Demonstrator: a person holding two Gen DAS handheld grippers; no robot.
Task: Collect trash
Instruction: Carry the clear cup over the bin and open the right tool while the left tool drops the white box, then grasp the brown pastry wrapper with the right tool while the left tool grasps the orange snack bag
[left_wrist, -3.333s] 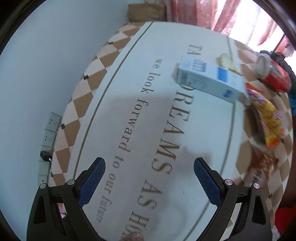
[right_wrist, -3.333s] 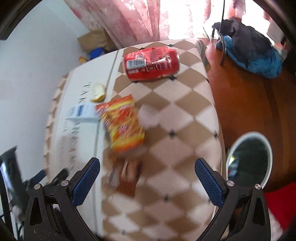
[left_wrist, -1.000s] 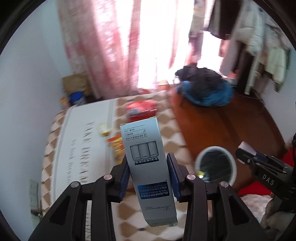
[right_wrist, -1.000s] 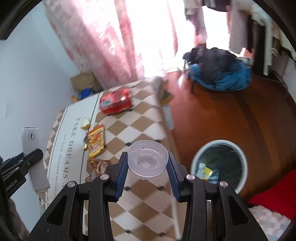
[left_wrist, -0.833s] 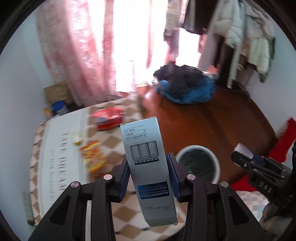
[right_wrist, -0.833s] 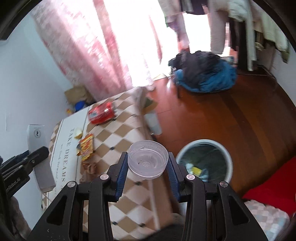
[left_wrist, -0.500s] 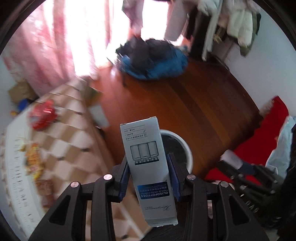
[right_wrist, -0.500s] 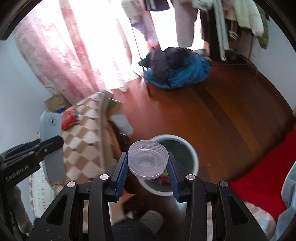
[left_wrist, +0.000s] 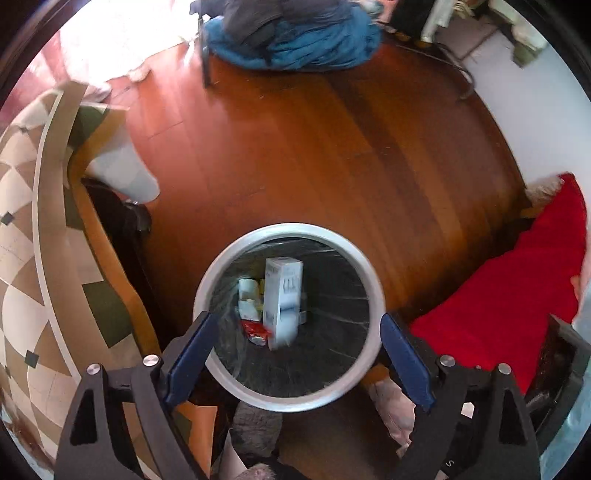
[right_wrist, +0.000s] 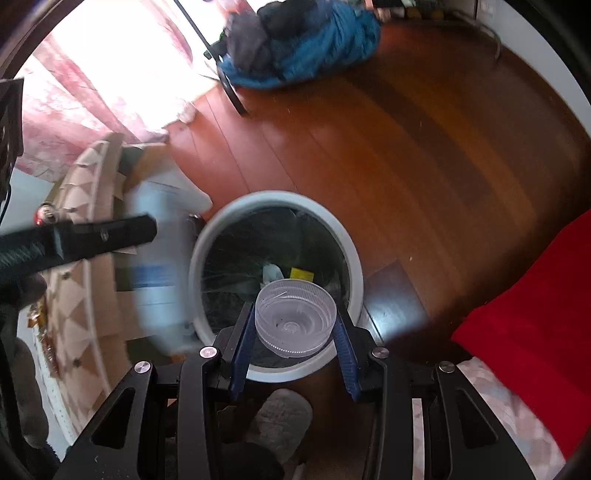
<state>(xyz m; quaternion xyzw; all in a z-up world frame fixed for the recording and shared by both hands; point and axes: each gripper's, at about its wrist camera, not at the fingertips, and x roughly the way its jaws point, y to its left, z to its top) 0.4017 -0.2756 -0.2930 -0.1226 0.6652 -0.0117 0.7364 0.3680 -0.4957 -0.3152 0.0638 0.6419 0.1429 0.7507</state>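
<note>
A round white-rimmed trash bin (left_wrist: 373, 280) with a dark liner stands on the wooden floor, right under both grippers; it also shows in the right wrist view (right_wrist: 352, 254). My left gripper (left_wrist: 295, 350) is open and empty above the bin. The white and blue carton (left_wrist: 282, 299) is below it inside the bin, blurred, among other scraps; in the right wrist view it is a blur (right_wrist: 159, 273) at the bin's left rim. My right gripper (right_wrist: 295, 328) is shut on a clear plastic lid (right_wrist: 295, 317), held over the bin's near rim.
The checkered table (left_wrist: 22, 236) edge is at the left, with snack wrappers (right_wrist: 40, 317) on it. A red blanket (left_wrist: 517, 280) lies at the right. A blue and grey clothes pile (left_wrist: 291, 33) lies far across the wooden floor. A grey slipper (right_wrist: 280, 417) is below the bin.
Both grippers swung from the table to above the bin. My left gripper opened and let go of the carton, which dropped toward the bin. The right still holds the lid.
</note>
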